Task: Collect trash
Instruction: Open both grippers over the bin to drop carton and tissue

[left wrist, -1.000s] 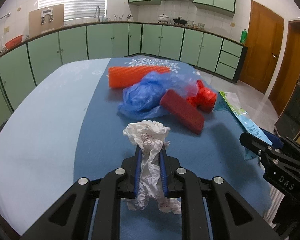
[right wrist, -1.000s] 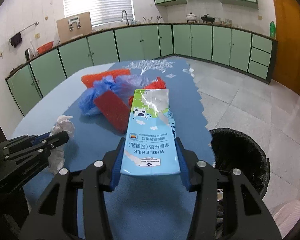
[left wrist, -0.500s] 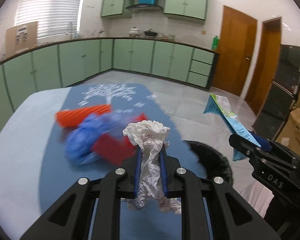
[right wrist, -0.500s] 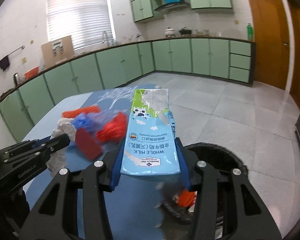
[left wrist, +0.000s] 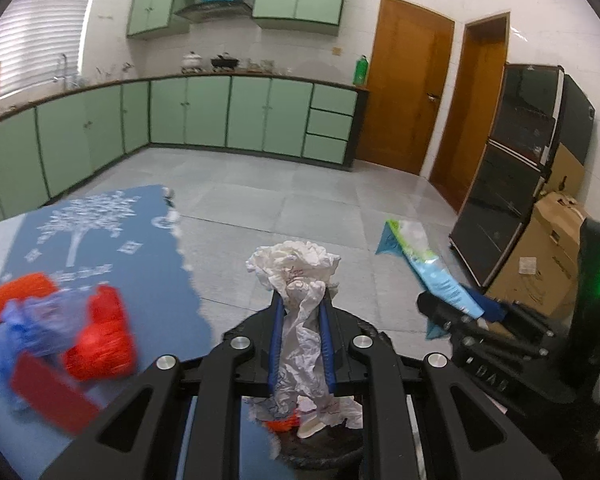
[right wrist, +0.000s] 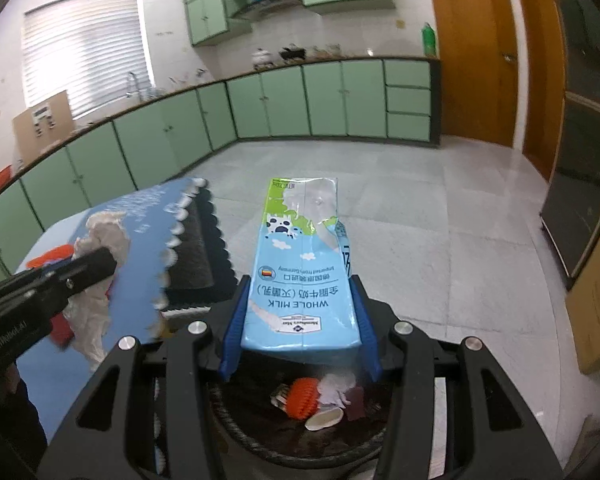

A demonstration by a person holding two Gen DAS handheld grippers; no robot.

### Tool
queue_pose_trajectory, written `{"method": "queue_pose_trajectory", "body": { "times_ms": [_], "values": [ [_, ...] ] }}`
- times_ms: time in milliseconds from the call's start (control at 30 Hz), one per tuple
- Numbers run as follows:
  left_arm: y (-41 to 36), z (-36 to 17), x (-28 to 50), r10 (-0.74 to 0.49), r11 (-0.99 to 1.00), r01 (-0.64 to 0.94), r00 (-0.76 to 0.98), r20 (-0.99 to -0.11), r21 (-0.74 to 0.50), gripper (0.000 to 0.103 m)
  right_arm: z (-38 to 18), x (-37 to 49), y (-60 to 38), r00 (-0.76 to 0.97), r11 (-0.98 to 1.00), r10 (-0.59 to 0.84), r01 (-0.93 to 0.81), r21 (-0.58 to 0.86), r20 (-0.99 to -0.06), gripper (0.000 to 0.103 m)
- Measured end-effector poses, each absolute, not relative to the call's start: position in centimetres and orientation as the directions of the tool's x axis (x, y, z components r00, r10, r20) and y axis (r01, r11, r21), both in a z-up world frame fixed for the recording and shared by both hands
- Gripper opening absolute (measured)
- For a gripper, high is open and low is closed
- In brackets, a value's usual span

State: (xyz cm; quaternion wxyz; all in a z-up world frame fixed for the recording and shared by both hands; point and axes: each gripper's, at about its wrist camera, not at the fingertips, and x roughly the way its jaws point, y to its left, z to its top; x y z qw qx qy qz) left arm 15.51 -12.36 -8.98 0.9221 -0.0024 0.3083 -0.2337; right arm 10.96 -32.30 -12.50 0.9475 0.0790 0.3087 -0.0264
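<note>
Trash is in both grippers at once, which is why the two stand side by side over the bin (right wrist: 300, 432). The left gripper (left wrist: 302, 344) is clamped on a crumpled white paper wad (left wrist: 300, 276): the blue pads pinch its narrow waist, so the bulky head sticks out ahead of the fingertips and a loose tail hangs below them. Held that way, the wad should fall free as soon as the jaws part.

The right gripper (right wrist: 300, 320) is clamped on a flattened whole-milk carton (right wrist: 302, 264), gripped across its width near the printed bottom end, with the long body reaching forward past the fingers. Gripping the short end keeps the flat panel stiff between the pads, but leaves most of the carton beyond the bin's rim.

Directly below both grippers sits the dark round bin, already holding an orange ribbed piece (right wrist: 302, 398), a white paper cup (right wrist: 324, 418) and some white scraps. To the left, the counter with its blue tree-print cloth (left wrist: 100, 248) carries the rest: orange netting (left wrist: 100, 332), a blue plastic bag (left wrist: 32, 320) and a red flat block (left wrist: 52, 392), all blurred.

My reading is that the step in hand is the drop; tipping the carton nose-down first would help it land inside.
</note>
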Motion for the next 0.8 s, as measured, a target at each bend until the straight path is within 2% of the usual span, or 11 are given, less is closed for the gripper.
{"method": "queue_pose_trajectory", "body": {
  "times_ms": [267, 333, 400, 433, 533, 700, 800],
  "values": [
    [-16.4, -12.3, 19.6, -0.451, 0.872, 0.463, 0.633, -0.63, -0.159, 0.019, -16.5, 14.2, -34.3, 0.76, 0.976, -0.033, 0.164, 0.143, -0.649, 0.046],
    [-16.5, -12.7, 20.4, -0.446, 0.874, 0.459, 0.629, -0.637, -0.159, 0.029, -17.6, 15.3, -34.4, 0.735, 0.978, -0.036, 0.165, 0.127, -0.677, 0.052],
    [-16.5, -12.9, 20.7, -0.448, 0.874, 0.457, 0.624, -0.641, -0.166, 0.037, -18.5, 15.9, -34.7, 0.721, 0.975, -0.071, 0.196, 0.104, -0.689, 0.08],
    [-16.3, -12.8, 21.0, -0.449, 0.874, 0.455, 0.623, -0.641, -0.17, 0.045, -18.9, 16.1, -34.7, 0.715, 0.974, -0.079, 0.203, 0.098, -0.695, 0.081],
    [-15.5, -12.5, 21.0, -0.449, 0.878, 0.444, 0.632, -0.631, -0.18, 0.056, -19.4, 16.1, -34.7, 0.709, 0.97, -0.08, 0.217, 0.108, -0.701, 0.081],
    [-13.5, -11.7, 20.7, -0.433, 0.892, 0.41, 0.652, -0.622, -0.191, 0.062, -18.5, 15.8, -34.8, 0.728, 0.965, -0.078, 0.226, 0.131, -0.681, 0.089],
    [-11.5, -10.6, 19.6, -0.409, 0.907, 0.378, 0.685, -0.603, -0.185, 0.065, -16.9, 14.7, -34.1, 0.752, 0.963, -0.068, 0.221, 0.154, -0.656, 0.09]
  ]
}}
